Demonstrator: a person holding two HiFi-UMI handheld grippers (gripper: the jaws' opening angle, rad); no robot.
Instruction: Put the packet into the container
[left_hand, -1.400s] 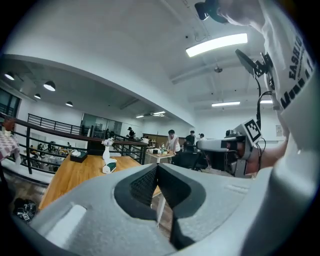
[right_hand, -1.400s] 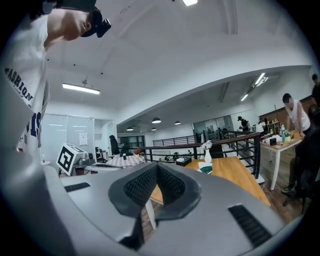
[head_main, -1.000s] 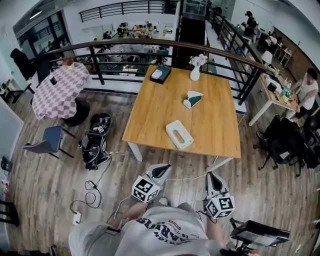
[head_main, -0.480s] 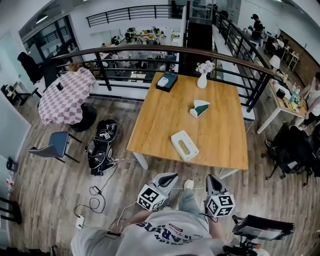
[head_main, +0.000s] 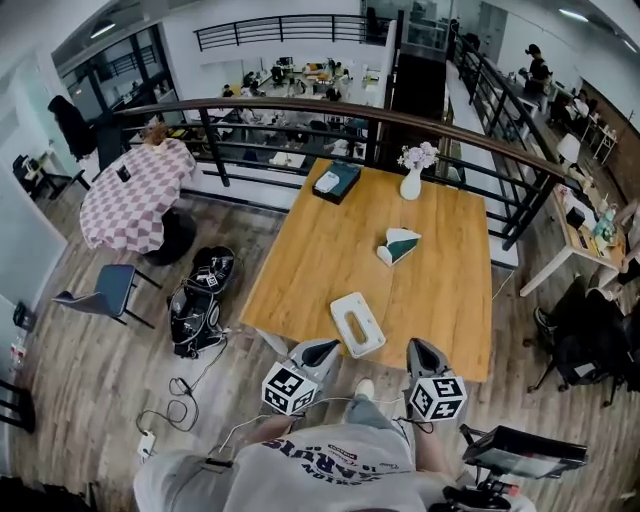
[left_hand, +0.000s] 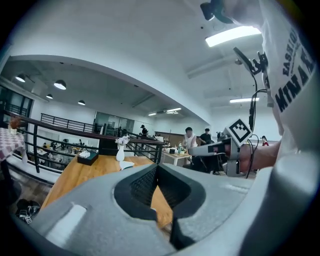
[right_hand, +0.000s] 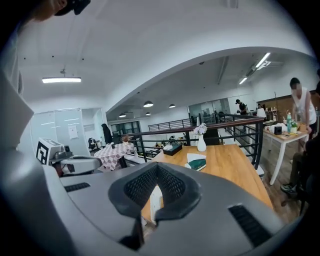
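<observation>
Packet first: green and white, lying out in the middle of the wooden table, nothing touching it. The white container sits closer to me, near the table's front edge, its oval slot facing up, well apart from the packet. At the far end I see a vase of flowers and, to its left, a dark tray with something white in it.

My left gripper hangs just off the front edge, right beside the container but not on it; its jaws are pressed together with nothing between them. My right gripper is level with it further right, jaws likewise together and empty. Both point out across the table. On the floor to the left lie black bags.
</observation>
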